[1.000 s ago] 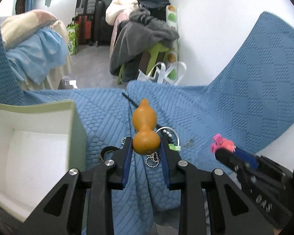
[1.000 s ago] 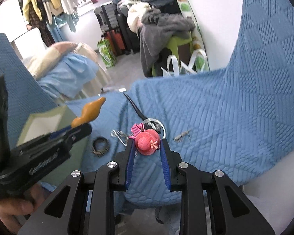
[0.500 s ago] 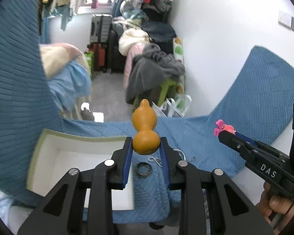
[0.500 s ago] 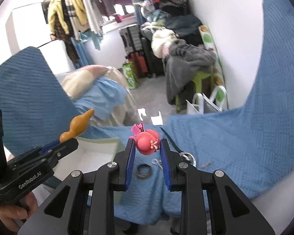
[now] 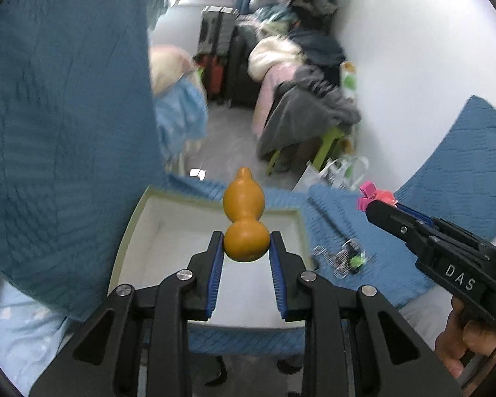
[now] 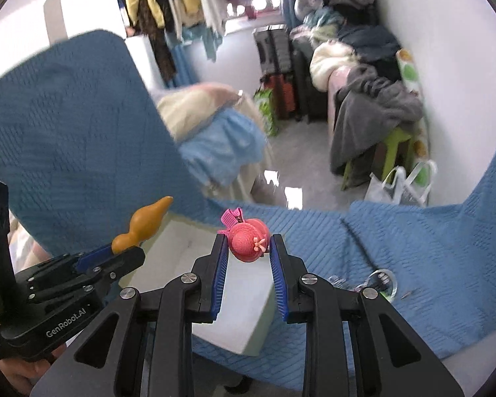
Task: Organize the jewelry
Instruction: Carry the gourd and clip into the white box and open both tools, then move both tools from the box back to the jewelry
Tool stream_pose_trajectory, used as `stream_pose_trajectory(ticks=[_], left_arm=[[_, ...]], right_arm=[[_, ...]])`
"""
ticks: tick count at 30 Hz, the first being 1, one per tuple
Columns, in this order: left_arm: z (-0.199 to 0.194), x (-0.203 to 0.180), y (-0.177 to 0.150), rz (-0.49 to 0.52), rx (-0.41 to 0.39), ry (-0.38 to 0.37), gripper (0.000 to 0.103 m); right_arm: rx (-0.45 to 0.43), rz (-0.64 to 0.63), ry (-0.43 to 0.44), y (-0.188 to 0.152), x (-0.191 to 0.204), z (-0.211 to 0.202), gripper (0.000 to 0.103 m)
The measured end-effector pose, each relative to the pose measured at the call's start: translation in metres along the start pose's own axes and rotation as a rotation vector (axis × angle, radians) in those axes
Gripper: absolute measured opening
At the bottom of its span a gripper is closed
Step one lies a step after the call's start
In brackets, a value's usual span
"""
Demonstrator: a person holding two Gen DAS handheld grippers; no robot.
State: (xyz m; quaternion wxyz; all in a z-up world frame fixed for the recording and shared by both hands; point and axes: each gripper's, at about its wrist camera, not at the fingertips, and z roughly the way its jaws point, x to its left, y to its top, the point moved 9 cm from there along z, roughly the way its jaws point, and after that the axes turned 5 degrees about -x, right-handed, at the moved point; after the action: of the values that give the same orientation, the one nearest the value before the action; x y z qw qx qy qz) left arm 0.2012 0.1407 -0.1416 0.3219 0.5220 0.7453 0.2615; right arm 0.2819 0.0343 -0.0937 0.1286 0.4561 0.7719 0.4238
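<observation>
My left gripper [image 5: 246,243] is shut on an orange gourd charm [image 5: 244,218] and holds it above the open white box [image 5: 132,225]. My right gripper [image 6: 248,244] is shut on a pink hat hair clip [image 6: 248,243], held above the same box [image 6: 258,327]. The right gripper also shows at the right of the left wrist view [image 5: 377,206], and the left gripper with the gourd [image 6: 142,226] shows at the left of the right wrist view. Loose jewelry [image 5: 342,258] lies on the blue quilt [image 5: 380,241] right of the box.
The quilt covers a raised surface and drapes up on the left [image 5: 66,115] and right. Behind are a cluttered floor, suitcases [image 5: 221,56], a clothes pile on a green stool [image 5: 307,115], and a white wall [image 5: 413,49].
Both grippers have risen and moved left, from low over the loose jewelry to above the white box. Each still holds its item.
</observation>
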Motion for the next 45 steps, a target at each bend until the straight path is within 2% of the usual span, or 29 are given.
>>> stream_pose_trajectory(ticks=[9, 15, 19, 22, 23, 24, 26, 35, 40, 45], left_arm=[[0.044, 0.032, -0.041, -0.069, 0.159, 0.027, 0.028], [0.054, 0.05, -0.057, -0.097, 0.19, 0.075, 0.028], [0.055, 0.051, -0.058, -0.107, 0.2, 0.078, 0.028], [0.052, 0.049, -0.054, -0.113, 0.189, 0.078, 0.029], [0.053, 0.05, -0.052, -0.118, 0.187, 0.079, 0.04], [0.051, 0.051, -0.049, -0.127, 0.182, 0.082, 0.059], [0.043, 0.053, -0.043, -0.137, 0.148, 0.095, 0.072], [0.002, 0.029, -0.002, -0.117, -0.022, 0.063, 0.072], [-0.017, 0.006, 0.019, -0.086, -0.115, 0.031, 0.072], [-0.022, -0.019, 0.026, -0.081, -0.169, -0.007, 0.072]], right_arm=[[0.199, -0.024, 0.01, -0.056, 0.022, 0.069, 0.024], [0.289, -0.022, -0.012, -0.086, 0.017, 0.091, 0.024], [0.302, -0.019, -0.007, -0.089, 0.017, 0.095, 0.024], [0.288, -0.027, 0.007, -0.084, 0.019, 0.091, 0.026], [0.278, -0.028, 0.018, -0.081, 0.021, 0.088, 0.032], [0.269, -0.029, 0.021, -0.078, 0.021, 0.086, 0.037], [0.237, -0.035, 0.031, -0.07, 0.022, 0.077, 0.039], [0.067, -0.041, 0.054, -0.028, 0.009, 0.034, 0.041], [-0.025, -0.042, 0.042, -0.004, -0.008, 0.007, 0.041], [-0.092, -0.049, 0.006, 0.006, -0.03, -0.014, 0.041]])
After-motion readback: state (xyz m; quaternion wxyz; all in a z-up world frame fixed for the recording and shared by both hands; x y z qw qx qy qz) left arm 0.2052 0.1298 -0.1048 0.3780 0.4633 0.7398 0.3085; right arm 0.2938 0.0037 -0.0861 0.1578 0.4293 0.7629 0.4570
